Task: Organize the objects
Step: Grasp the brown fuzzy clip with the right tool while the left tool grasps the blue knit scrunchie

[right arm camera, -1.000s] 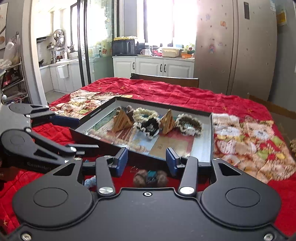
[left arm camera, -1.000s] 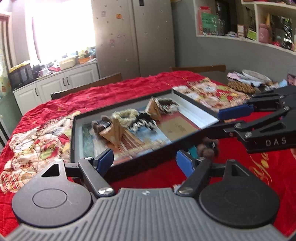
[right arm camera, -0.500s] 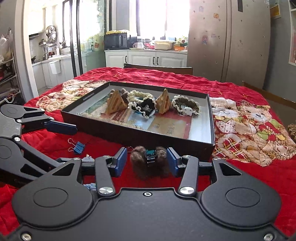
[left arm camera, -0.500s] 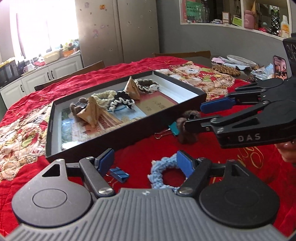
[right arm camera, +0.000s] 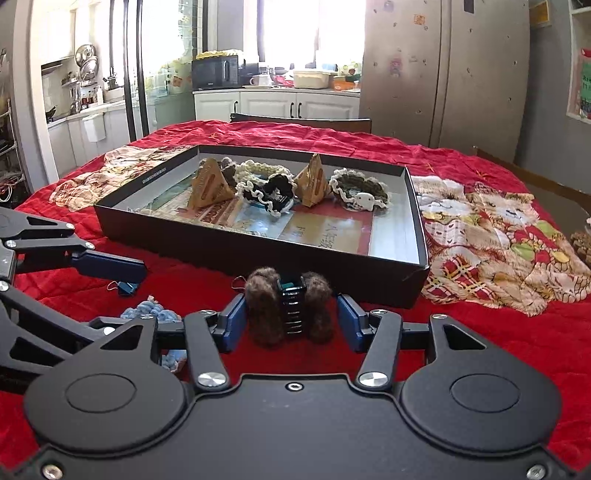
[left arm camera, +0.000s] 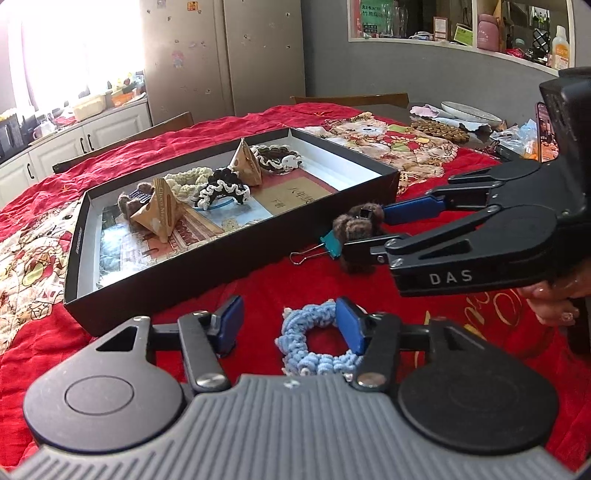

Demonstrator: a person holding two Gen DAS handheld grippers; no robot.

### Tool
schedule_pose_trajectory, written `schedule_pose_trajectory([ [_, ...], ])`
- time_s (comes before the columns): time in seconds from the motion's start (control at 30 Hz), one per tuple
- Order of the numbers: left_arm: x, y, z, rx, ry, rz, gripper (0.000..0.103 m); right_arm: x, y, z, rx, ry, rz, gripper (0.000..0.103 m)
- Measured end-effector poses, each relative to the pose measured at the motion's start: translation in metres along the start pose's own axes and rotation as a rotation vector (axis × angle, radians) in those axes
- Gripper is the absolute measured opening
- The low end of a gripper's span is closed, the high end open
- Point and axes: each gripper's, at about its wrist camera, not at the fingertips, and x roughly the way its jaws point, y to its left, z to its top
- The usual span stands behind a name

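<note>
Blue scrunchie [left arm camera: 317, 347] partly hidden behind left claw [left arm camera: 291, 325].

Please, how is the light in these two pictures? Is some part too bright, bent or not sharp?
Left wrist view: the window is blown out to white; the shelf edge bows from the fisheye lens; the tray stays sharp. Right wrist view: the window also glares white; the doorframe curves; the tray floor shows reflections.

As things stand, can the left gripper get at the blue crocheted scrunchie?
Probably yes. The left gripper sits over the blue scrunchie, which lies flat on the red cloth partly between its fingers; they have just been closing but do not yet press it. The right gripper works apart, at the brown hair clip.
</note>
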Motion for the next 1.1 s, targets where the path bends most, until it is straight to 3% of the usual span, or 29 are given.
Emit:
schedule_pose_trajectory([
  [0.4, 0.002, 0.002, -0.009, -0.01, 0.041, -0.05, 0.052, 0.005, 0.0, -0.001, 0.0, 0.004, 0.002, 0.047],
  [0.47, 0.002, 0.002, -0.008, -0.013, 0.042, -0.053, 0.043, 0.006, 0.001, -0.001, 0.0, 0.005, 0.003, 0.046],
  [0.73, 0.002, 0.002, -0.008, -0.022, 0.045, -0.053, 0.026, 0.008, 0.001, -0.001, 0.002, 0.006, 0.004, 0.046],
  [1.1, 0.003, 0.004, -0.007, -0.034, 0.048, -0.047, 0.019, 0.016, 0.003, -0.003, -0.009, 0.02, 0.01, 0.042],
])
